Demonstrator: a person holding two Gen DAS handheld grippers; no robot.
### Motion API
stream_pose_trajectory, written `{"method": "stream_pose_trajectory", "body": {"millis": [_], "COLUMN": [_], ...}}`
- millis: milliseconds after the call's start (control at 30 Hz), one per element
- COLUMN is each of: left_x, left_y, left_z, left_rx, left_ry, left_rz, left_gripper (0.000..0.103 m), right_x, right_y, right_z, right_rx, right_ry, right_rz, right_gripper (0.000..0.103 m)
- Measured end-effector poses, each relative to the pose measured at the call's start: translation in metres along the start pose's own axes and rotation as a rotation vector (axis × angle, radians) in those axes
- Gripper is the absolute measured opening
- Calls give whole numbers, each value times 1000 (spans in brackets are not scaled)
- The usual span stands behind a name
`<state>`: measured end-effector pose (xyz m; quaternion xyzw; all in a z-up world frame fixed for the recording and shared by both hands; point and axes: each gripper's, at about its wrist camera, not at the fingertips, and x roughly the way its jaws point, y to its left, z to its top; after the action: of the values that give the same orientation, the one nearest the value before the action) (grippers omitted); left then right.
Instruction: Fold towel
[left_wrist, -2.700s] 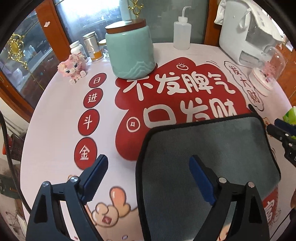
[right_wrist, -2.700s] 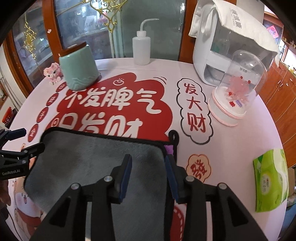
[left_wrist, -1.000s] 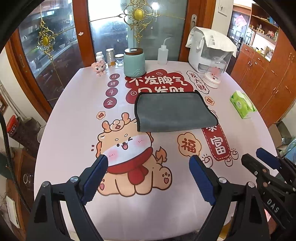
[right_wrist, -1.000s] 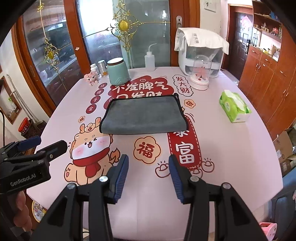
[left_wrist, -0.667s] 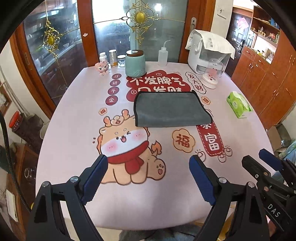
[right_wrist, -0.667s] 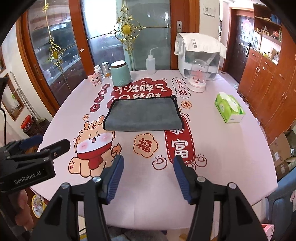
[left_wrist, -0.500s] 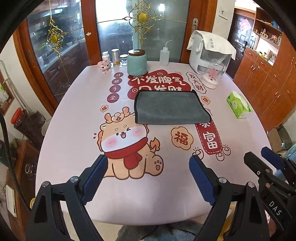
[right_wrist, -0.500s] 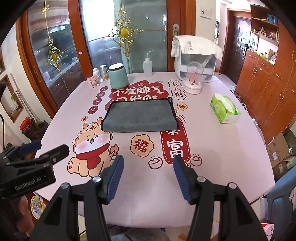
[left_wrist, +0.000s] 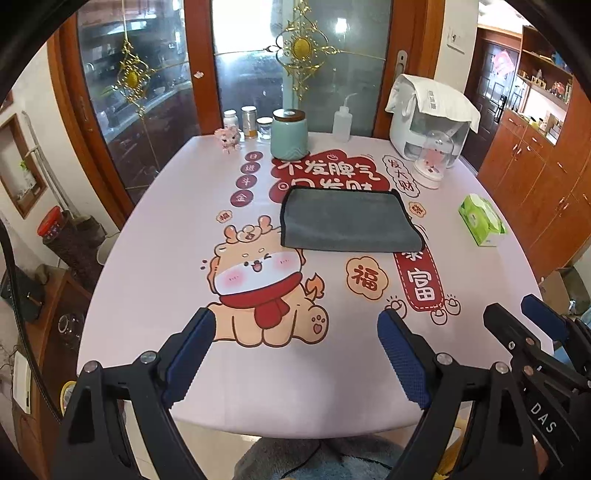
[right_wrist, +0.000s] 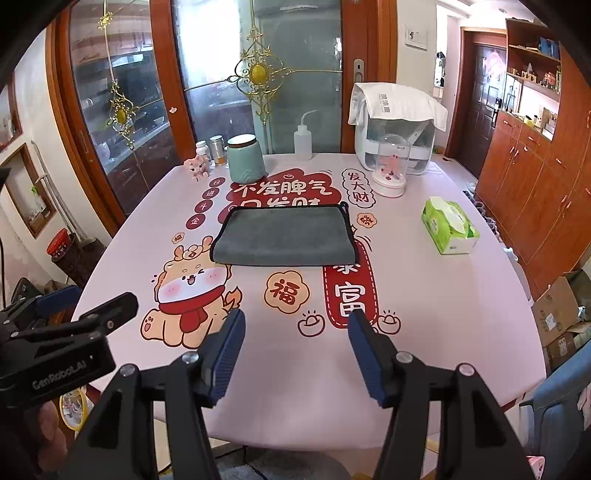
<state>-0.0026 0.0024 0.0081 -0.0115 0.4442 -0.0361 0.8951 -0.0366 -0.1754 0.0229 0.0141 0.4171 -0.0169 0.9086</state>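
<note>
Apparently we were done: the towel (left_wrist: 347, 221) lay folded well beyond both grippers, left (left_wrist: 295, 354) and right (right_wrist: 295, 354), their fingers spread wide, holding nothing.

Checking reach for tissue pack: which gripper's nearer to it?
Right, likely. The right gripper hangs over the table's near edge, with the tissue pack ahead to its right. The left gripper sits further left, so the pack lies further across.
</note>
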Motion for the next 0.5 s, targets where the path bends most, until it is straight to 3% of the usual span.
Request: {"method": "stream_pose_trajectory", "body": {"millis": [500], "left_x": [-7], "left_y": [-5], "left_z": [-1], "left_rx": [14], "left_ry": [-13], "left_rz": [20], "left_gripper": [89], "right_x": [-3], "right_y": [2], "right_z": [-2], "right_rx": [-4], "right_ry": [-3], "right_rz": [5], "right_gripper": [59]}}
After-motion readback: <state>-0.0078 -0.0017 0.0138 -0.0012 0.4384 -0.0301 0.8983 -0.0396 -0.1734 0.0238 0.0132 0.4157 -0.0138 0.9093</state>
